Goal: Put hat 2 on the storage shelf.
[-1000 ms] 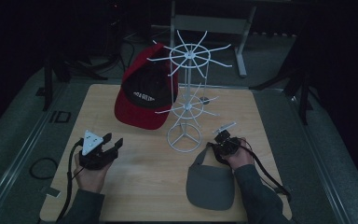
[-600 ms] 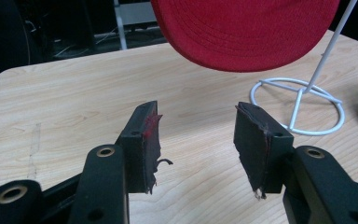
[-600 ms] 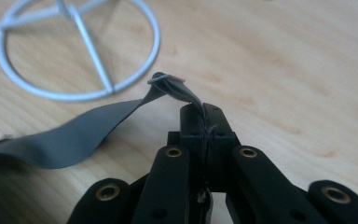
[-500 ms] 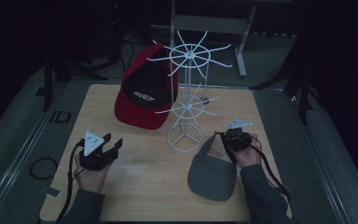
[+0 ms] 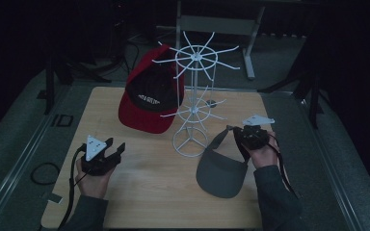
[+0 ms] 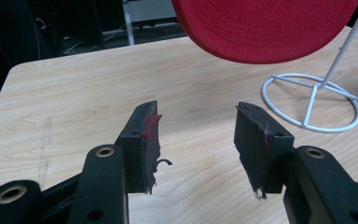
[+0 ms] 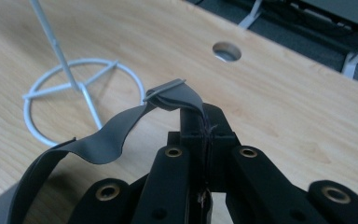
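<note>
Right gripper [image 5: 252,136] clamped on strap of grey fabric visor [image 5: 220,169], near table's right edge [image 5: 275,159]; white wire rack [image 5: 191,108] just beside. Left gripper [image 5: 107,153] jaws apart, empty, bare wood ahead.

A white wire rack [image 5: 195,103] stands on the wooden table [image 5: 139,192], and a red cap [image 5: 149,98] hangs on its left side. Just right of the rack's ring base, the right gripper [image 5: 251,134] pinches the strap of a grey visor [image 5: 221,171]. Well left of the rack, the left gripper [image 5: 101,156] rests with jaws apart.
</note>
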Motion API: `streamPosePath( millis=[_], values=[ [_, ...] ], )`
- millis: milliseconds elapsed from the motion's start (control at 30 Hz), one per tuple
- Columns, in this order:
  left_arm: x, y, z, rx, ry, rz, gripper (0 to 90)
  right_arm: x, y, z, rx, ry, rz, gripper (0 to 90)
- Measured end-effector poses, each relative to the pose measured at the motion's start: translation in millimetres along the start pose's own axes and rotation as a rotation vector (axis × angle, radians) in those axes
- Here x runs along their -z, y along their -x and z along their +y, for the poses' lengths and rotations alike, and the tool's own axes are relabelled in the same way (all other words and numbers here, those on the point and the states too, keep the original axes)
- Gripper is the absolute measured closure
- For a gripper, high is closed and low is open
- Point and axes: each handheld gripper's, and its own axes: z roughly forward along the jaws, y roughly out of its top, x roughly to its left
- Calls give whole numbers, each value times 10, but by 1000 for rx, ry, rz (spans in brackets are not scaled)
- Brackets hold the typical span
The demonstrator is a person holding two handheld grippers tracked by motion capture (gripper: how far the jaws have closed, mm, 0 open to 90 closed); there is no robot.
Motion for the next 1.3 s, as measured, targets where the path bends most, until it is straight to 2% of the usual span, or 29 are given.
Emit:
streamPosePath(
  millis=[400, 767, 1067, 1300],
  values=[
    [-16, 8, -7, 0, -1, 1, 505, 322, 141, 252, 14, 89, -14, 886],
    [-36, 19, -14, -10, -12, -2, 505, 469, 153, 390, 35, 138, -13, 886],
    [-33, 24, -12, -10, -13, 0, 505, 659, 174, 509, 60, 193, -14, 885],
    [-36, 31, -13, -8, -10, -2, 505, 727, 185, 572, 75, 207, -23, 886]
  ],
)
